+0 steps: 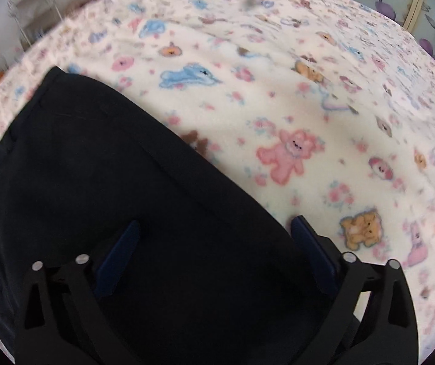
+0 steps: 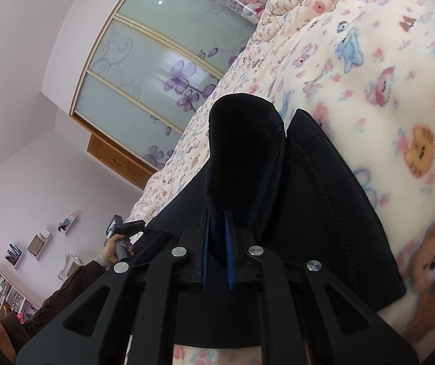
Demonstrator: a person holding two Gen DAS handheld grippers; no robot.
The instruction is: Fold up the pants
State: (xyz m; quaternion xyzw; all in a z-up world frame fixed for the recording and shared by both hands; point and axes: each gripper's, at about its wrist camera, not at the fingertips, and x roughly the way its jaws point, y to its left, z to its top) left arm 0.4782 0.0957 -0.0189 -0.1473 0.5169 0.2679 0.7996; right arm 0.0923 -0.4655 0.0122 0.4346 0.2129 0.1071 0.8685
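Note:
Black pants lie on a cream fleece blanket printed with teddy bears. In the left wrist view my left gripper points steeply down over the pants' right edge. It is open wide, one blue pad over the cloth and the other at the hem line. In the right wrist view my right gripper is shut on a fold of the pants, which stands up between the pads like a hood. More of the black cloth spreads to its right on the blanket.
A wardrobe with frosted glass doors and purple flowers stands beyond the bed. A person's hand in a dark sleeve holds the other gripper at lower left. Small wall shelves hang behind it. A white rack stands past the bed's far left edge.

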